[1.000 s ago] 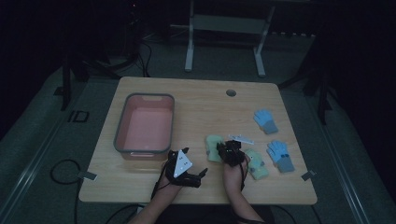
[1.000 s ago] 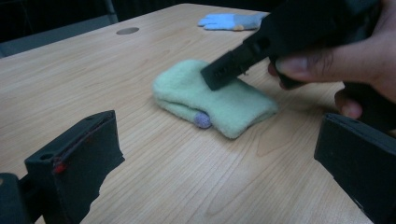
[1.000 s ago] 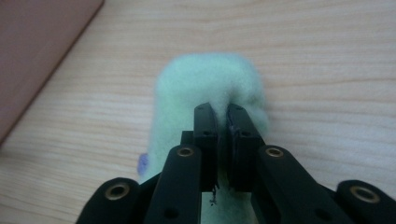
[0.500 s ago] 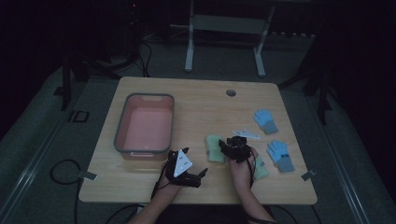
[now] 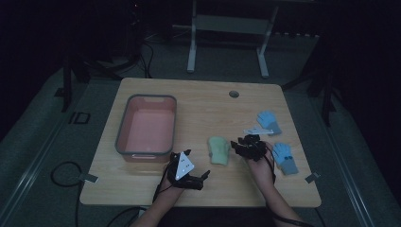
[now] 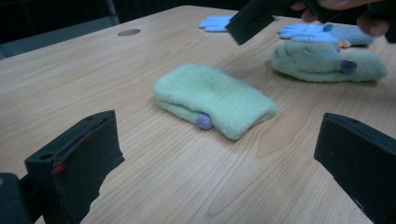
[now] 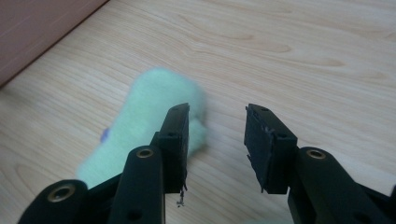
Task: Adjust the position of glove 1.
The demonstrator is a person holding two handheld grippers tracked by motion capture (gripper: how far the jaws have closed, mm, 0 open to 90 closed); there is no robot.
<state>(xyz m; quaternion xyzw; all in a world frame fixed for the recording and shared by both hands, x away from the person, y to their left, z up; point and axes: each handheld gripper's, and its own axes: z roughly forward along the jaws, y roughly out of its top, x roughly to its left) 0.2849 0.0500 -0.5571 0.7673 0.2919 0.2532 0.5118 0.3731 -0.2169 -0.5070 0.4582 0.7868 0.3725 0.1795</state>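
Observation:
A pale green mitten [image 5: 219, 150] lies flat on the wooden table [image 5: 198, 109], with a small purple dot on its side [image 6: 212, 100]. My right gripper [image 5: 239, 144] hovers just right of it and above it. Its jaws have just been opening and stand apart with nothing between them [image 7: 217, 130]; the mitten [image 7: 149, 107] lies beyond its left jaw. A second green mitten [image 6: 327, 63] lies farther right. My left gripper [image 5: 198, 162] rests near the front edge, open wide and empty [image 6: 219, 140], facing the first mitten.
A pink bin with a grey rim [image 5: 146, 98] stands at the left of the table. Two blue gloves [image 5: 268, 120] [image 5: 285, 158] lie at the right. A round hole [image 5: 233, 93] sits near the table's back edge.
My right gripper has let go of the green mitten, opened, and lifted away toward the right. The left gripper has stayed put.

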